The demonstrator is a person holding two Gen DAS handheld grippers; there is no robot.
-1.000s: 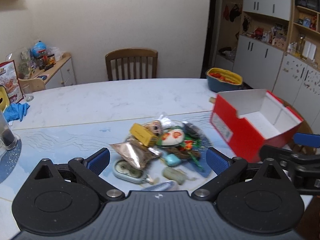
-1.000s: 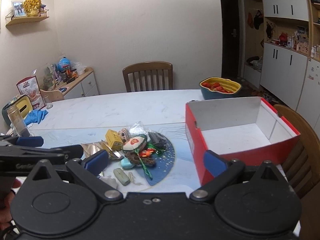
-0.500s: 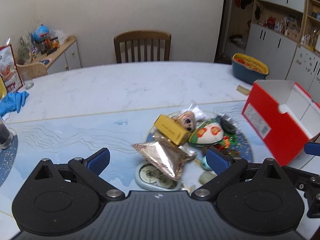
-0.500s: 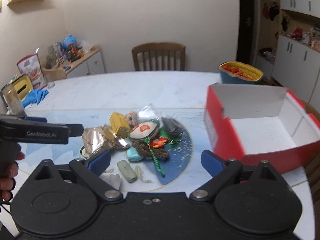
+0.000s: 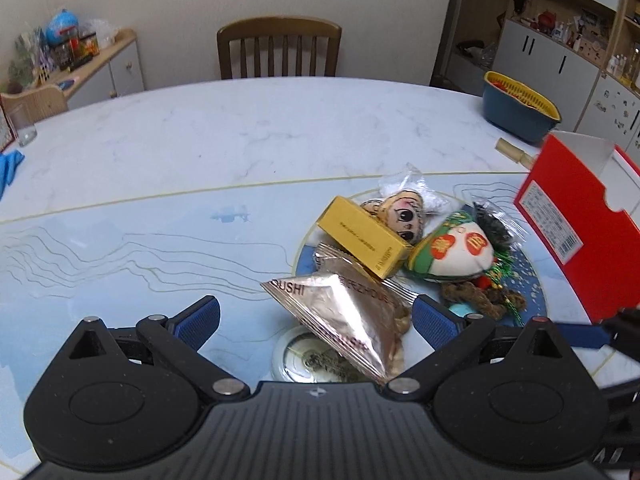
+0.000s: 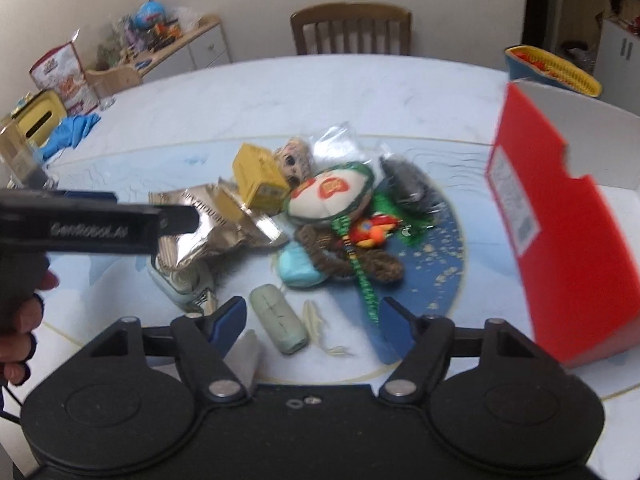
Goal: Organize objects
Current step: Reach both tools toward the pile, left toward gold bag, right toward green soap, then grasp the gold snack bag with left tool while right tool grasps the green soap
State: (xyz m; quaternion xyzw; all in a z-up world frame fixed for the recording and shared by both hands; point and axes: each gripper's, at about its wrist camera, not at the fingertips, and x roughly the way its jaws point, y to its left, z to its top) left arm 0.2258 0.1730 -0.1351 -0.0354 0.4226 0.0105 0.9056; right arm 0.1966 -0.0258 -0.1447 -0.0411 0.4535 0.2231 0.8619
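A pile of small items lies on a blue round mat: a gold foil packet, a yellow box, a doll face, a white-and-green plush and a round tin. My left gripper is open low over the foil packet, which sits between its fingers untouched. My right gripper is closing, its jaws still apart around a pale green cylinder without pressing it. An open red box stands to the right.
A blue basket with a yellow insert sits at the table's far right. A wooden chair stands behind the table. At the left are a glass, a blue glove and a yellow box. A hand holds the left tool.
Both grippers have come down and forward toward the pile, which now looks larger. The right gripper's jaws have narrowed. The red box has slid toward the right edge of both views.
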